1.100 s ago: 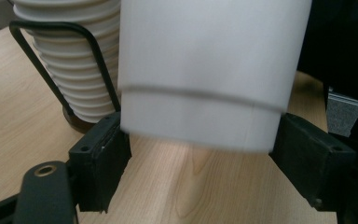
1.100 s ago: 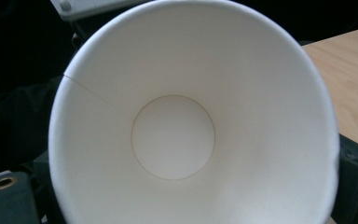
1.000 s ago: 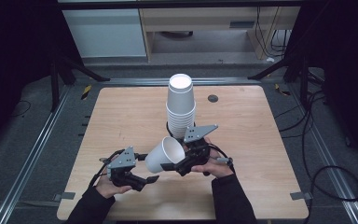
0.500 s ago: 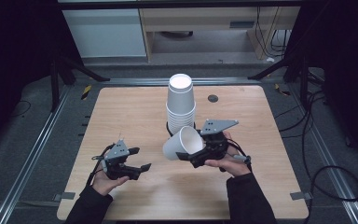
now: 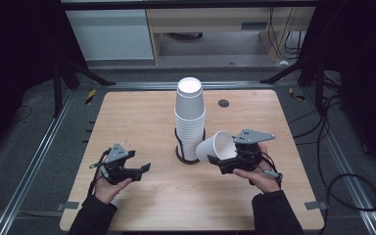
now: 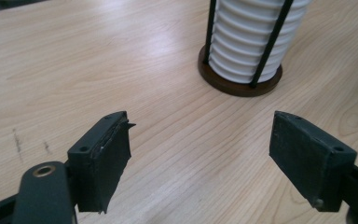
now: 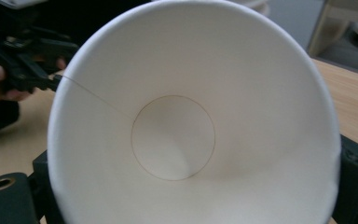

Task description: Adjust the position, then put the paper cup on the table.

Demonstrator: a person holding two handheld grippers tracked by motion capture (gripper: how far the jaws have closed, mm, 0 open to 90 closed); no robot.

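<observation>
One loose paper cup (image 5: 217, 146), white, tipped on its side, pinched at the rim between the jaws of the right claw (image 5: 223, 163) just to the right of the cup stack (image 5: 190, 117); mouth turned toward the person, base toward the stack. In the right gripper view the cup interior (image 7: 186, 135) is clean, with a thin seam line running down the wall to the round bottom.

Cup stack: white, nested upside down, standing upright in a dark wire holder (image 5: 188, 155) with a round brown base, at the middle of the tabletop (image 5: 127, 117).

Left claw (image 5: 143, 169): held well to the left of the stack and nearer the person, jaws spread wide with bare wood between them, holding nothing; the stack's base (image 6: 240, 81) lies ahead of it in the left gripper view.

Tabletop: pale wood board with rounded corners, grain running lengthwise, a few faint scuffs (image 6: 30, 145); a small dark round grommet (image 5: 223, 103) beyond and right of the stack.

Room: dark grey floor, metal rails (image 5: 39, 152) either side of the tabletop, black cables (image 5: 345, 161) to the right of the stack, light cabinets (image 5: 112, 32) beyond it.
</observation>
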